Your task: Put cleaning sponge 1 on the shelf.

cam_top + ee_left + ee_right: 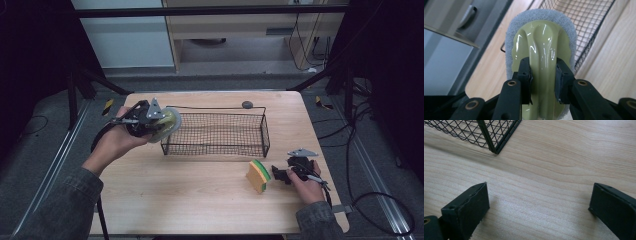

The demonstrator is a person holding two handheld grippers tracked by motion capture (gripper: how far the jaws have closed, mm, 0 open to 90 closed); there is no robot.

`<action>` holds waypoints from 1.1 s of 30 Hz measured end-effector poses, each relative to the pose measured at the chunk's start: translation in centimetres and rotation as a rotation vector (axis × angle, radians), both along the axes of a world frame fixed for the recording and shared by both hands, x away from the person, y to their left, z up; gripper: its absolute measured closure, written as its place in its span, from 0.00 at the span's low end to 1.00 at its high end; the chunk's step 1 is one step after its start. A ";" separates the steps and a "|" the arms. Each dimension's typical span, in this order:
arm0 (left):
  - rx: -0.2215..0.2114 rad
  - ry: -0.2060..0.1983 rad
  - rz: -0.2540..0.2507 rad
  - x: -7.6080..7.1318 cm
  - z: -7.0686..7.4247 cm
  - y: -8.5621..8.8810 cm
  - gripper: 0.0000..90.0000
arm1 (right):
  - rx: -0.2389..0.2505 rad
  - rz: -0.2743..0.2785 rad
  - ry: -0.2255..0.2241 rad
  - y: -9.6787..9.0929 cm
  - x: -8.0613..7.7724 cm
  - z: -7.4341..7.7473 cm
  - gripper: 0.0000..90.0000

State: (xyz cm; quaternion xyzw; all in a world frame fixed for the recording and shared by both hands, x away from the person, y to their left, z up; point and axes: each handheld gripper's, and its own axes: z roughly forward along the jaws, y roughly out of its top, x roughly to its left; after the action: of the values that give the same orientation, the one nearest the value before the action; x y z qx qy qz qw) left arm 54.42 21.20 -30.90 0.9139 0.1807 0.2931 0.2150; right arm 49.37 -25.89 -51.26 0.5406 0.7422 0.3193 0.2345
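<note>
My left gripper (152, 122) is shut on a pale green scrubber with a grey-white scouring pad (541, 47); its pads clamp the glossy raised handle. The scrubber (167, 125) hangs in the air just left of the black wire basket (215, 134), near the basket's left end. In the left gripper view the basket mesh (584, 20) lies beyond the pad. My right gripper (280, 174) rests low at the table's right side, open, nothing between its jaws (537, 207). A yellow and green sponge (258, 175) stands on edge just left of it.
A small dark round object (247, 104) lies at the table's far edge behind the basket. The basket's corner (495, 150) shows ahead of the right gripper. The wooden table (200, 200) is bare in front. A dark frame and cables surround it.
</note>
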 end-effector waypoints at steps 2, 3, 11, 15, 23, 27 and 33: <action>-0.003 -0.009 -0.003 0.2 0.2 0.0 0.78 | 0.000 0.000 0.000 0.0 0.0 0.0 0.03; -0.007 -0.019 -0.005 0.3 0.2 -0.1 0.78 | 0.001 0.000 0.001 0.0 0.0 0.0 0.03; 0.043 -0.084 -0.028 1.5 0.7 -1.4 0.78 | -0.002 -0.007 -0.001 0.0 -0.4 0.0 0.03; 0.058 -0.099 -0.027 1.7 0.7 -1.9 0.78 | -0.002 -0.006 -0.001 -0.1 -0.6 0.0 0.03; 0.065 -0.121 -0.030 1.9 0.4 -2.1 0.78 | -0.001 -0.006 0.000 -0.1 -0.6 0.0 0.03; 0.052 -0.131 -0.036 2.0 0.5 -2.2 0.78 | -0.002 -0.008 0.000 -0.1 -0.7 0.0 0.03; 0.073 -0.134 -0.047 1.9 0.1 -2.9 0.78 | 0.000 -0.009 0.000 -0.1 -0.8 0.0 0.03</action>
State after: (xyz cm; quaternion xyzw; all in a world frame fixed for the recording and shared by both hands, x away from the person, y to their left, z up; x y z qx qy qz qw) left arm 56.35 18.32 -30.77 0.9035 0.1337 0.3547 0.1998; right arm 48.61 -26.03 -51.27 0.5440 0.7398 0.3183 0.2357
